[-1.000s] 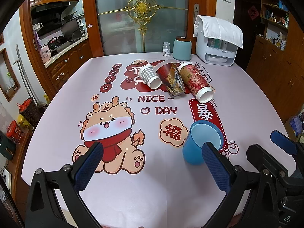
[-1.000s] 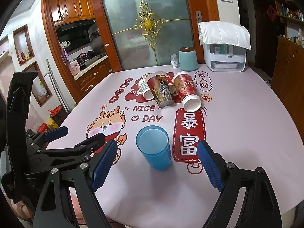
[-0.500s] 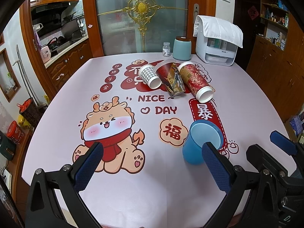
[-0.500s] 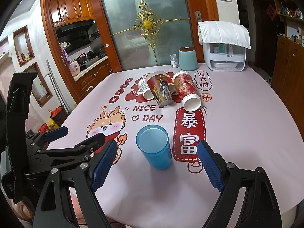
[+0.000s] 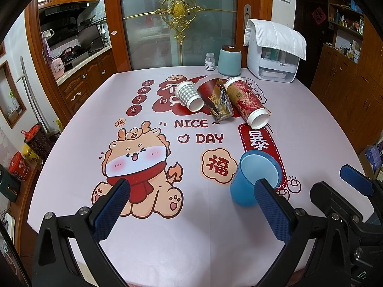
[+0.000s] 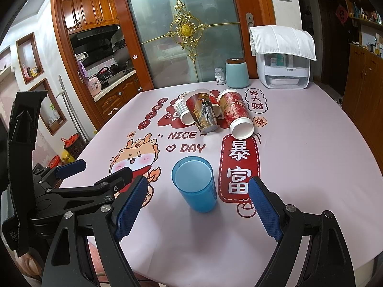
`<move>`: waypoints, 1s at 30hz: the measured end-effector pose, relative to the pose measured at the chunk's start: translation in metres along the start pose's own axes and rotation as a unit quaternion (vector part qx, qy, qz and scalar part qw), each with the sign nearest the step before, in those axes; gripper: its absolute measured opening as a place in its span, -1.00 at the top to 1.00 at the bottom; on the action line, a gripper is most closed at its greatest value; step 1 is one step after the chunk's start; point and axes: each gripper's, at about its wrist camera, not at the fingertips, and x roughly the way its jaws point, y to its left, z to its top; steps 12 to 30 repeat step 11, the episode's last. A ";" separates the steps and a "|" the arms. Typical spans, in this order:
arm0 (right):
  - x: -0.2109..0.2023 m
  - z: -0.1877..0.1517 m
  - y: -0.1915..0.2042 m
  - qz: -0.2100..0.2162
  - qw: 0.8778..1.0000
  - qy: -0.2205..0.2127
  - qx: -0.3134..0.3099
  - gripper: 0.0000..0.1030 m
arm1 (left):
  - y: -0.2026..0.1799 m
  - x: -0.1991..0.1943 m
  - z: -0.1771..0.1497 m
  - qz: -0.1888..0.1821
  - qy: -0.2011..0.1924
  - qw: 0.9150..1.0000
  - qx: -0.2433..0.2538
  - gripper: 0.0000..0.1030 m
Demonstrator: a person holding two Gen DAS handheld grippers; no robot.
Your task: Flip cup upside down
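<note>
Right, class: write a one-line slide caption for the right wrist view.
Open right gripper poised before an upright blue cup, three paper cups lying behind it on the printed tablecloth.

Hardly any change. In the right wrist view the scene sits a touch higher in frame than a second ago: the blue cup (image 6: pixel 194 186) has crept up slightly between the fingers of the right gripper (image 6: pixel 197 179), and the gold door ornament (image 6: pixel 185 27) and the white appliance (image 6: pixel 284 71) at the back edge of the table are shifted by about the same small amount. That points to a slight tilt or nudge of the right gripper, not a move of the cup. The shift came in the first half second; since then, nothing visible. The left wrist view shows no visible change.
</note>
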 end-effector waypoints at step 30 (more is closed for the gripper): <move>0.004 -0.004 0.004 0.000 1.000 0.001 0.002 -0.69 | 0.001 0.000 -0.001 -0.001 0.001 1.000 0.000 -0.98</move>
